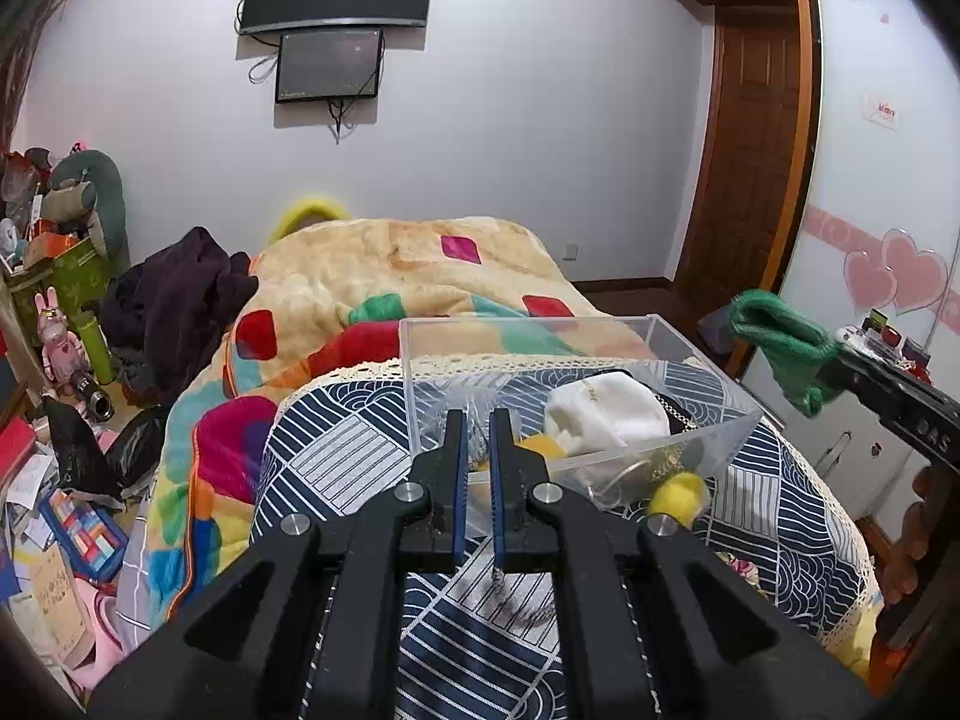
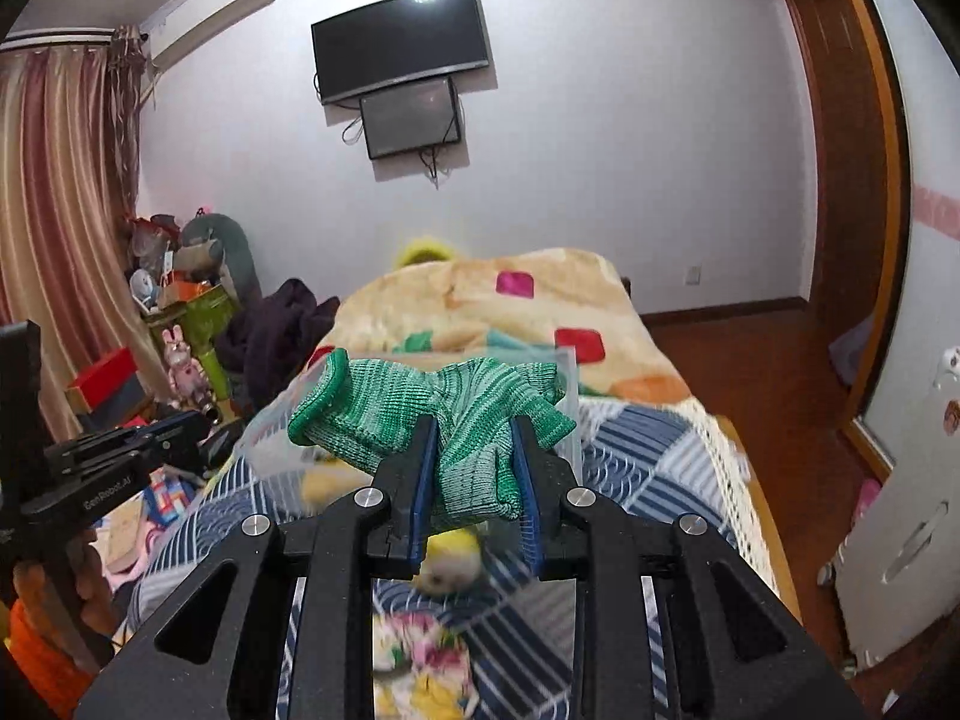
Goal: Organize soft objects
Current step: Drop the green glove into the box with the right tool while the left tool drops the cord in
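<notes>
A clear plastic box (image 1: 420, 372) sits tilted on the bed's patterned cover. Inside it lie a white soft item (image 1: 606, 414) and something yellow (image 1: 543, 445). My left gripper (image 1: 477, 420) is shut on the box's near wall. A yellow plush (image 1: 678, 495) lies beside the box. My right gripper (image 2: 474, 426) is shut on a green knitted glove (image 2: 432, 402) and holds it in the air above the box (image 2: 570, 414). The glove also shows in the left wrist view (image 1: 780, 336), right of the box. A yellow plush (image 2: 450, 558) lies below it.
A colourful blanket (image 1: 372, 276) covers the far half of the bed, with dark clothes (image 1: 174, 294) to its left. Clutter and boxes (image 1: 66, 480) fill the floor on the left. A wardrobe (image 1: 870, 180) stands to the right.
</notes>
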Available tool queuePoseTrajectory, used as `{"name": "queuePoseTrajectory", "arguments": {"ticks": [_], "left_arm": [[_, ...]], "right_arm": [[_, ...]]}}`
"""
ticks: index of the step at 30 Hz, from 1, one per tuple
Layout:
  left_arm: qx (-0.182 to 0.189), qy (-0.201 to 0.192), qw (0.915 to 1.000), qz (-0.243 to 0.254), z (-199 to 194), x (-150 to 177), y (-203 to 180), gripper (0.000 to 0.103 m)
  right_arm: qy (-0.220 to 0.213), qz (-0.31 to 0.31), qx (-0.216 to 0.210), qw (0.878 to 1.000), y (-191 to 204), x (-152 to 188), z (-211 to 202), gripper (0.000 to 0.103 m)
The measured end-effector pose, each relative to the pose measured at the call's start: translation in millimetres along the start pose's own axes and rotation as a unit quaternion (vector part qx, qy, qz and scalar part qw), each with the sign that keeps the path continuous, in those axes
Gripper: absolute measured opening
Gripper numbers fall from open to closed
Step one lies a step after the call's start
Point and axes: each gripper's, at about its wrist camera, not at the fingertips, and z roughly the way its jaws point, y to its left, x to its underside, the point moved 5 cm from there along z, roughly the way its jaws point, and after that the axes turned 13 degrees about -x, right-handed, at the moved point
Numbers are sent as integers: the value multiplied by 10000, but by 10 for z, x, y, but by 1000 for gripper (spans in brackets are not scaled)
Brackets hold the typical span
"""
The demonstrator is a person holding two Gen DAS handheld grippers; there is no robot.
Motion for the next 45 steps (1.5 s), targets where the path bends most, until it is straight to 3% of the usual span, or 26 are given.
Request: {"name": "queuePoseTrajectory", "arguments": {"ticks": [2,6,8,15,17,20,22,29,34,37,42,45], "left_arm": [[131,186,9997,13,58,71,-10,7],[161,632,9977,187,216,369,-65,25],[142,783,9964,290,270,507,-102,29],[260,1499,9875,402,468,978,-179,31],[252,1425,9889,332,460,995,-167,30],[362,1462,9882,287,468,994,-198,11],[310,1425,9887,350,462,998,-217,7],[203,1091,9931,382,266,879,-216,5],[213,673,9972,241,61,583,-159,5],[175,405,9988,225,-14,378,-170,5],[46,119,9996,244,56,64,-220,5],[-23,182,9995,267,227,-17,-259,5]], "right_arm": [[5,-16,53,10000,-12,-22,55,22],[138,72,87,9998,-85,0,204,22],[235,136,84,9996,-127,29,273,22],[631,182,199,9976,-233,106,528,22],[745,195,190,9969,-252,127,596,22],[951,178,183,9951,-266,179,688,22],[1063,160,176,9940,-262,230,717,22],[1132,66,244,9933,-252,242,634,25],[1058,135,202,9941,-281,228,531,41],[999,147,153,9948,-270,224,458,43],[912,93,64,9958,-180,242,369,51],[892,47,-9,9960,-128,294,316,54]]}}
